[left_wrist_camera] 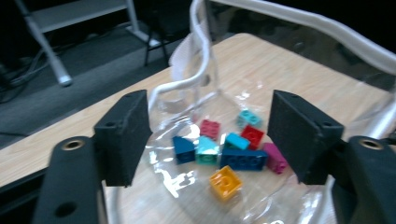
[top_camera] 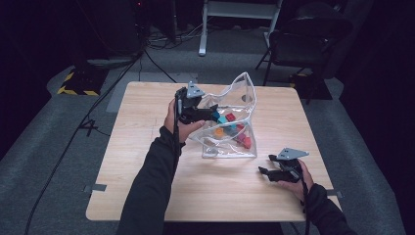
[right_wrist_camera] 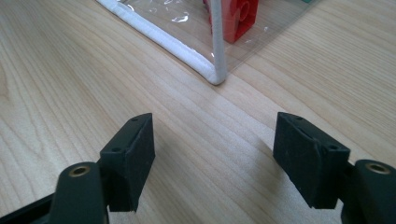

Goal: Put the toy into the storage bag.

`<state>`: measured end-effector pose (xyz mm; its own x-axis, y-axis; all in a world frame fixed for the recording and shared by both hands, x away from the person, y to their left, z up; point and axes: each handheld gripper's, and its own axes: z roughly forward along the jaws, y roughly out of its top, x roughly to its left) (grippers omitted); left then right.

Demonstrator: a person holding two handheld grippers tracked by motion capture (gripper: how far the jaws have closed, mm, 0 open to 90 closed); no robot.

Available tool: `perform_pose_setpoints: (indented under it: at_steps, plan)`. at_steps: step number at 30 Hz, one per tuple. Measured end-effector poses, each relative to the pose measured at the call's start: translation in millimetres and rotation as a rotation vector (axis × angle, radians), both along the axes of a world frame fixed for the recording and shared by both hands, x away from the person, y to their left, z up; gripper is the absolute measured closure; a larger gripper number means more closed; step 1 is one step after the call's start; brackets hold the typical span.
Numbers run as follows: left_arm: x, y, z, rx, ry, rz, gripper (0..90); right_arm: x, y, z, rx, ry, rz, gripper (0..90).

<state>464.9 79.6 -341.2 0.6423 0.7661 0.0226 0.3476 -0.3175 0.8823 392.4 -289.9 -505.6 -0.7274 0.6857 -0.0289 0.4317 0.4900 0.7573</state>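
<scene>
The clear bag [top_camera: 230,122] of toy bricks [left_wrist_camera: 233,149] stands mid-desk [top_camera: 147,191]. Left tongs [top_camera: 208,113], at its 9 o'clock, hang open and empty over its mouth. Right tongs [top_camera: 264,172] wait open, empty, at 5 o'clock. Next probably comes another brick.

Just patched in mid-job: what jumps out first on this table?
A clear plastic pouch with white piping stands crumpled at the table's middle, bright toy bricks heaped inside. The left gripper sits at its open mouth, jaws apart; the right gripper rests open by the pouch's near corner.

Black sleeves [top_camera: 147,191] — black hand-held grippers; grey three-cornered plates [top_camera: 195,89]
</scene>
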Motion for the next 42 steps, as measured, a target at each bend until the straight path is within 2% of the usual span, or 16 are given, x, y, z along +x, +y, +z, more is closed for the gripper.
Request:
perform_pose_setpoints:
  at_steps: [4, 8, 11, 12, 15, 20, 23, 24, 26, 32, 37, 40, 41, 42]
  plan:
    - [0.7, 14.2, -1.8, -0.019, 0.000, 0.050, 26.0, 0.0, -0.1, 0.0, 0.001, 0.001, -0.001, 29.9]
    - [1.0, 25.9, -3.1, -0.015, -0.004, 0.086, 24.8, 0.2, -0.4, 0.1, 0.001, 0.005, -0.001, 29.9]
    - [1.5, 43.1, -5.2, -0.016, 0.002, 0.126, 23.7, 0.2, -0.4, 0.1, 0.001, 0.005, -0.001, 29.8]
    - [1.0, 47.0, -6.1, -0.013, 0.000, 0.136, 23.1, 0.2, -0.4, 0.1, 0.001, 0.005, -0.002, 29.8]
    - [-1.2, 57.5, -8.7, 0.033, -0.003, 0.169, 22.4, 0.3, -0.4, 0.1, 0.001, 0.006, -0.002, 29.7]
    - [-4.7, 74.7, -16.3, 0.044, 0.009, 0.215, 20.8, 0.3, -0.4, 0.1, 0.000, 0.005, -0.004, 29.3]
    - [-5.9, 80.5, -19.5, 0.050, 0.016, 0.223, 19.9, 0.3, -0.4, 0.1, 0.000, 0.005, -0.004, 29.3]
    - [-7.4, 85.0, -23.0, 0.071, 0.017, 0.231, 19.2, 0.3, -0.4, 0.1, 0.000, 0.004, -0.004, 29.3]
    - [-9.1, 88.6, -26.6, 0.080, 0.019, 0.234, 18.3, 0.3, -0.4, 0.1, 0.000, 0.005, -0.004, 29.3]
    - [-16.5, 97.4, -38.8, 0.105, 0.005, 0.237, 16.6, 0.5, -0.4, -0.1, 0.002, 0.006, -0.004, 29.2]
    - [-21.7, 103.6, -48.5, 0.125, 0.022, 0.257, 16.5, 0.4, -0.6, -0.1, 0.003, 0.006, -0.006, 29.1]
    - [-22.7, 106.4, -51.3, 0.123, 0.045, 0.258, 16.2, 0.5, -0.6, -0.1, 0.003, 0.006, -0.006, 29.0]
    - [-22.8, 110.0, -53.2, 0.108, 0.075, 0.254, 16.1, 0.6, -0.6, -0.1, 0.003, 0.007, -0.006, 29.0]
    - [-22.6, 111.2, -54.2, 0.105, 0.085, 0.261, 16.1, 0.6, -0.7, -0.2, 0.004, 0.008, -0.006, 29.0]
